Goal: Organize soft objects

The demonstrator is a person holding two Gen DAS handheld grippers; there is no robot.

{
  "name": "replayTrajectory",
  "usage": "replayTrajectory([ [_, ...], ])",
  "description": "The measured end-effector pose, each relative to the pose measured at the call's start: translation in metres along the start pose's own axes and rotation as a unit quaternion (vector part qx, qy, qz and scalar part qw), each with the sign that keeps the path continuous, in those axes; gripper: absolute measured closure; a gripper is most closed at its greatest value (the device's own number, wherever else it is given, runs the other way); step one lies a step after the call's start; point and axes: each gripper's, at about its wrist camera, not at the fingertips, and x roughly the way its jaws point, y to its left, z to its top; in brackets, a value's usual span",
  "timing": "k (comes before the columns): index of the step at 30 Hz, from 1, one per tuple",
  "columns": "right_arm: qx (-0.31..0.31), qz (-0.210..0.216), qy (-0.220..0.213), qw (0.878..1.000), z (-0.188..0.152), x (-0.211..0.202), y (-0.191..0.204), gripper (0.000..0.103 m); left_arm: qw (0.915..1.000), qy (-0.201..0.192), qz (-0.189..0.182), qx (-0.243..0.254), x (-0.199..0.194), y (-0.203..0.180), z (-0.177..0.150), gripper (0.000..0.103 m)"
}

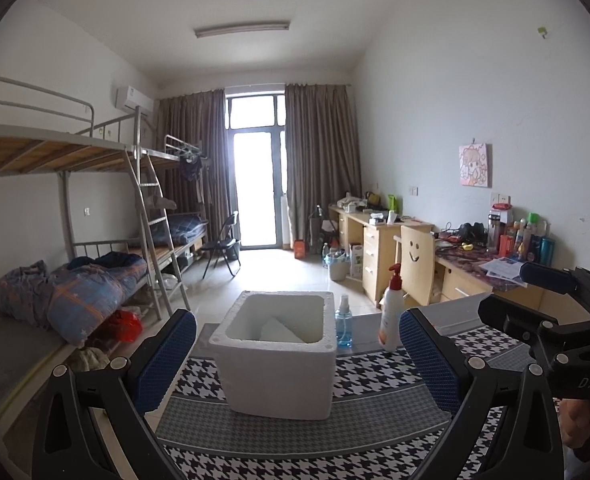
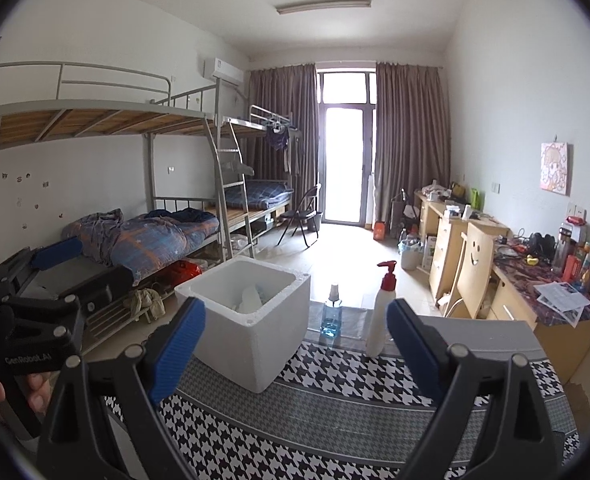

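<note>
Both tools hung over the patterned surface (image 1: 295,432), side by side, and both were spread wide with nothing between the blue pads. The left tool (image 1: 297,354) framed the foam box (image 1: 275,364) dead ahead; the right tool (image 2: 295,344) sat a little to the right, with the box off to its left. The right tool also showed at the edge of the left view.

The task's soft things? Something pale lay inside the box (image 2: 251,300), and that was all either camera gave. Whether it was soft, or one item or several, could not be told.

The risks, as I judged them: the pump bottle (image 2: 381,312) and the spray bottle (image 2: 332,314) stood upright just right of the box, near each other. A reach into the box from that side could clip and topple them. The box looked light, so a nudge on its rim might slide it across the cloth.

The box floor was mostly hidden by its near wall. The surface's near edge was cut off behind the tool frames.
</note>
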Motion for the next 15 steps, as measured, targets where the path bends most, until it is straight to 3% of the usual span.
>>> replayTrajectory([
  [15, -0.009, -0.007, -0.028, 1.000, -0.022, -0.027, 0.009, 0.009, 0.9991, -0.039, -0.012, 0.012, -0.031, -0.010, -0.019, 0.001],
])
